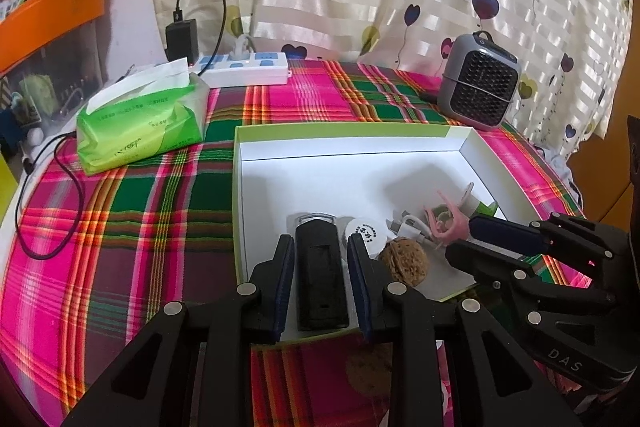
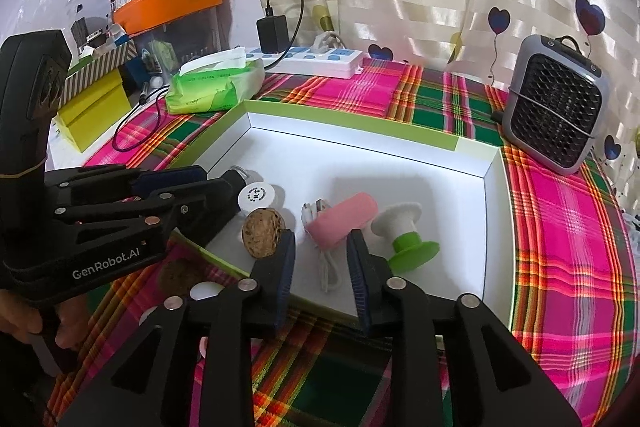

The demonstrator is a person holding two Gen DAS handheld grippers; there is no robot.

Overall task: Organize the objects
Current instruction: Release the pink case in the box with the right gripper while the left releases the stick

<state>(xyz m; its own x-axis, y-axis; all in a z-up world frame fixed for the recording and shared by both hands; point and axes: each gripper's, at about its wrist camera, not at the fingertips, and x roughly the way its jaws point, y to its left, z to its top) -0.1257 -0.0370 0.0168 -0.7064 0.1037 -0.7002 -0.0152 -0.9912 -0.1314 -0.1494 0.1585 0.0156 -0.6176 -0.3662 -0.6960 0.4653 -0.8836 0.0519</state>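
Left wrist view first: we see our left gripper (image 1: 320, 247) poised over the near left corner of the shallow white cardboard box with a green rim (image 1: 340, 131). Between its fingers lies a flat black rectangular device with a metal clip (image 1: 320, 279). A sliver of daylight shows on either side of it, so we judge the pads narrow around it but cannot tell whether they truly press on it. Just right of it lies a round white cap with printed characters (image 1: 364, 233), and beside that a brown wrinkled walnut (image 1: 404, 261). Our right gripper (image 1: 464, 235) reaches into the box from the right, its tips close to a pink plastic hair claw (image 1: 444, 223).

From the right wrist view, our right gripper (image 2: 320, 247) stands part open and holds nothing. A white coiled USB cable (image 2: 328, 267) runs between its fingers on the box floor, and the pink hair claw (image 2: 344, 221) lies just ahead of the tips. A white and green plastic spool (image 2: 404, 237) stands to the right of it, the walnut (image 2: 264, 233) to the left.

On the pink and green plaid cloth (image 1: 140, 207) behind the box sit a green tissue pack (image 1: 140, 123), a white power strip (image 1: 248, 69) and a small grey fan (image 1: 478, 83).
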